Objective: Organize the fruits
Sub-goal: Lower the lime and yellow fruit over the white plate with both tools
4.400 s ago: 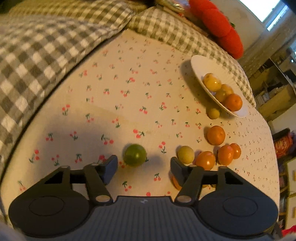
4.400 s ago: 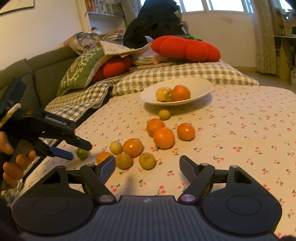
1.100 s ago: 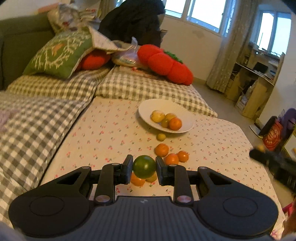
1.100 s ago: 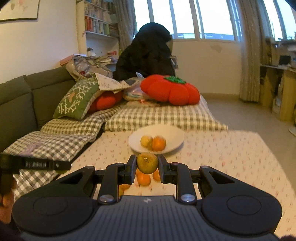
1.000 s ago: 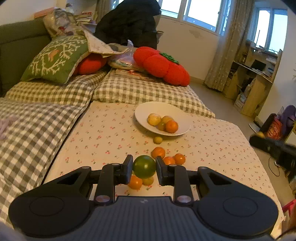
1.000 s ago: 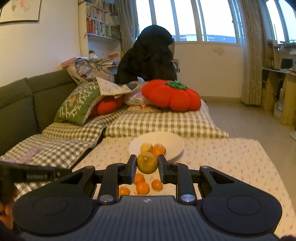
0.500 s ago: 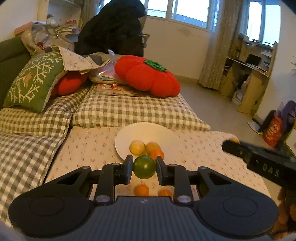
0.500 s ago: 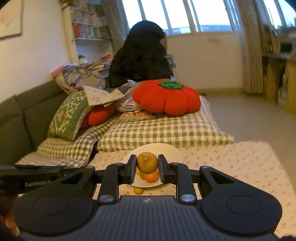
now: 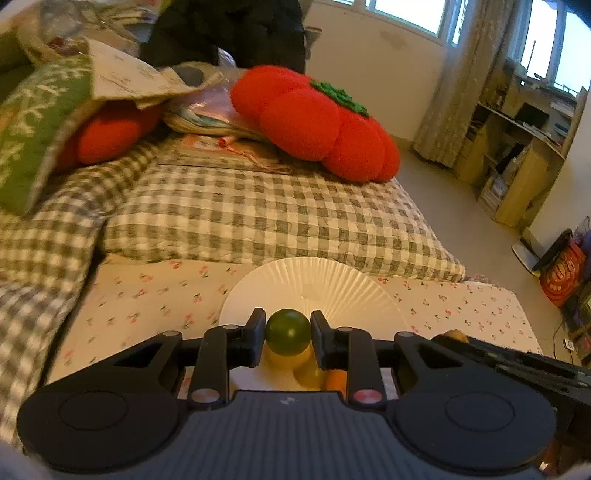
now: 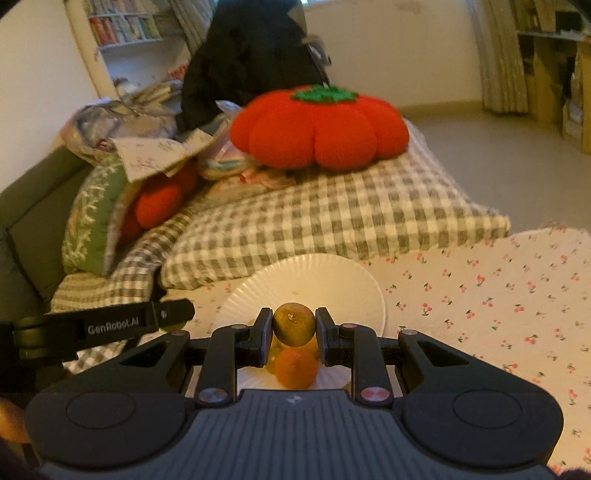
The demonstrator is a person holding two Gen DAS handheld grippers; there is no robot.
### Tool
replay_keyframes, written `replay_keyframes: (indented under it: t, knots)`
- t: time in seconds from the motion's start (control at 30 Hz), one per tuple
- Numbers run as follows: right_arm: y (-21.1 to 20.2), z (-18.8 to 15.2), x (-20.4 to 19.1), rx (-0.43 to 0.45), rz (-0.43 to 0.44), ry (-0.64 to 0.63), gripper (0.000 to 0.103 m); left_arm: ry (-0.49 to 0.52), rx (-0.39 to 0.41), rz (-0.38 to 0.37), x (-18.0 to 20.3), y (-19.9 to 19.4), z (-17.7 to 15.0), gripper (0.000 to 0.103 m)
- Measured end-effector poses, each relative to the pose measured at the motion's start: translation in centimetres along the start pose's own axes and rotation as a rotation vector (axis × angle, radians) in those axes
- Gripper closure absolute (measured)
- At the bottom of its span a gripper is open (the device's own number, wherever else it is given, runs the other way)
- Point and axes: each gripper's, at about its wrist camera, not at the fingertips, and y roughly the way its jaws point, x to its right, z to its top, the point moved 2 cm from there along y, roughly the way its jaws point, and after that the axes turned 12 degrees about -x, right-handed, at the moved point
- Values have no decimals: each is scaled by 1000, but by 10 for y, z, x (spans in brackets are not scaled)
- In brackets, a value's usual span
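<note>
Green and round, the fruit (image 9: 287, 332) we carry in our left gripper (image 9: 287, 338) sits clamped between the two black fingers, just above the near part of the white plate (image 9: 325, 280). Our right gripper (image 10: 294, 336) is closed the same way on a brownish-yellow fruit (image 10: 294, 328), also over the near side of that plate (image 10: 314, 284).

From the left wrist camera, we see a yellow fruit (image 9: 308, 373) and a sliver of an orange one (image 9: 334, 380) already lying on the plate, mostly hidden behind the fingers. The right wrist camera shows that orange fruit (image 10: 296, 367) far more fully, right below the held one.

Each camera also catches the other tool. In the left view, the right gripper comes in from the right edge as a dark bar (image 9: 517, 363) with its fruit as a small blob at the tip (image 9: 454, 335). In the right view, the left gripper is a black lettered bar (image 10: 122, 325) on the left, and whether it holds anything cannot be told from there.

Only the left view shows wooden shelves (image 9: 517, 147) on the far right. Only the right view shows a bookshelf (image 10: 125, 26) on the far left wall. Both show the cherry-print cloth (image 10: 498, 288) under the plate, the checked cushion (image 9: 258, 218) behind it and the red pumpkin pillow (image 10: 317, 127) farther back.
</note>
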Motion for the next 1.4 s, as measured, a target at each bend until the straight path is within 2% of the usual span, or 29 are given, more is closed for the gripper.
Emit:
replay_keyframes:
  t: [0.23,0.33,0.57,0.7,0.9,1.07,1.4]
  knots:
    - [43,16,23,-52,36,64,81,-21,-70,-62,-8,52,26,85]
    - [56,23,23,-60,36,60,81,4,-66,-81,-5,69,33,85]
    - [93,36,23,-97,43,32,81,-37,-136,-123,-16,109,32,85]
    - [107,36,28,-109,70,58,81,-44,-126,-163,-20,111,35,84]
    - [120,35,27,-119,75,53,81,-45,-142,-144,-23,120,32,84]
    - [120,35,28,-111,104,49,81,-49,-125,-153,-25,122,32,84]
    - [128,31,29,-143,74,28,80,-52,-136,-158,-25,125,31,84]
